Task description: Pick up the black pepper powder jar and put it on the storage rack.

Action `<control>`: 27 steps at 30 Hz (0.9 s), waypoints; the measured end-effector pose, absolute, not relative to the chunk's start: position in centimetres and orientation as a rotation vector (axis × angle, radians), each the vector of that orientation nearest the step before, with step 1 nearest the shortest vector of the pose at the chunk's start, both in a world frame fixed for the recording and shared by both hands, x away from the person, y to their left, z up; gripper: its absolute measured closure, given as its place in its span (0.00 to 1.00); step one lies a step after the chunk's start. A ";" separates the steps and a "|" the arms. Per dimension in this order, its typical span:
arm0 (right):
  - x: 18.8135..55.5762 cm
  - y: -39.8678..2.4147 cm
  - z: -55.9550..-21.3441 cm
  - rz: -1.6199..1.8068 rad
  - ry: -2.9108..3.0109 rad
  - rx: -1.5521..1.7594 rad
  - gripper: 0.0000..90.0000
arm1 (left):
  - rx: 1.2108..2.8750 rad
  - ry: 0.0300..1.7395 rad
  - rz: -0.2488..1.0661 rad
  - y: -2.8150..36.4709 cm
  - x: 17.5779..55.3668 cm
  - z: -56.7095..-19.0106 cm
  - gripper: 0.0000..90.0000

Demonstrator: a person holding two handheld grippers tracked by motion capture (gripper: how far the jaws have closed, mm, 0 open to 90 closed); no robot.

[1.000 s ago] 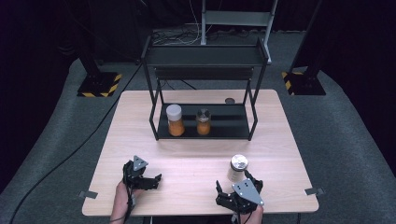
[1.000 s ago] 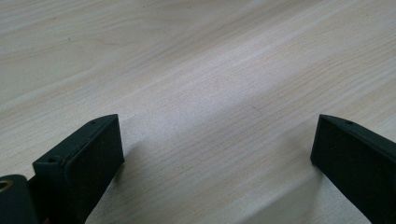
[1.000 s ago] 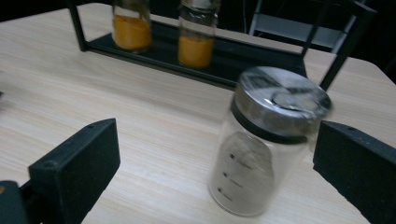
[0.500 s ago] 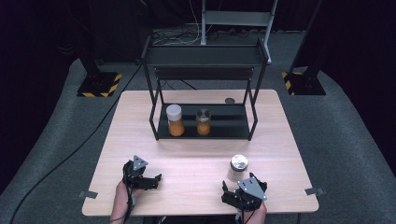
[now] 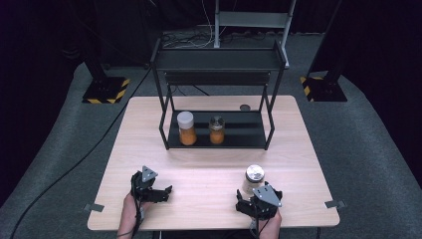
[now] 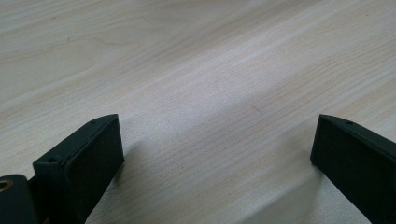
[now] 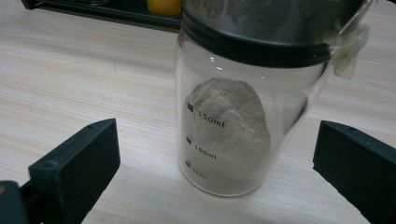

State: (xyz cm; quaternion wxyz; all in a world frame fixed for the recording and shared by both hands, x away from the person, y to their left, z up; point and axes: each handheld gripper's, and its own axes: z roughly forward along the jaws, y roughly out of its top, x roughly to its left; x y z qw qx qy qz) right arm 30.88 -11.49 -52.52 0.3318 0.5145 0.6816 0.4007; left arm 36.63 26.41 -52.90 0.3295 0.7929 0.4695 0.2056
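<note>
High view takes in the whole desk (image 5: 149,129): a black rack (image 5: 219,89) stands at the middle of its far half, and on the rack's low shelf are two jars (image 5: 187,128) of orange stuff, side by side toward the shelf's left end. A small dark disc (image 5: 244,107) lies near the far edge, behind the rack. The glass jar (image 5: 254,178) with a metal lid stands near the front edge, right of centre, just beyond the right gripper (image 5: 251,201). The left gripper (image 5: 161,191) rests near the front-left corner.

Right gripper view adds what the high one cannot: grey powder heaped inside the jar (image 7: 233,121), printed volume marks (150 ml is the clearest), and both jaws spread wide, one on each side, neither touching the glass. Left gripper view has its jaws equally wide apart over bare wood.

Against a second ago, the right gripper has pulled slightly back toward the front edge; the jar and left gripper are unmoved.

Bare wood lies open between rack and grippers.
</note>
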 end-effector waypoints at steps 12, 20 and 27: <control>31.8 -11.6 -52.0 1.035 1.782 1.326 0.00 | 2.075 1.227 0.542 26.4 36.6 -52.9 0.02; 32.8 -11.6 -52.3 1.041 1.803 1.329 0.00 | 2.074 1.227 0.540 26.4 36.6 -52.9 0.02; 33.6 -11.7 -52.3 1.036 1.843 1.312 0.01 | 2.073 1.227 0.544 26.4 36.6 -52.9 0.02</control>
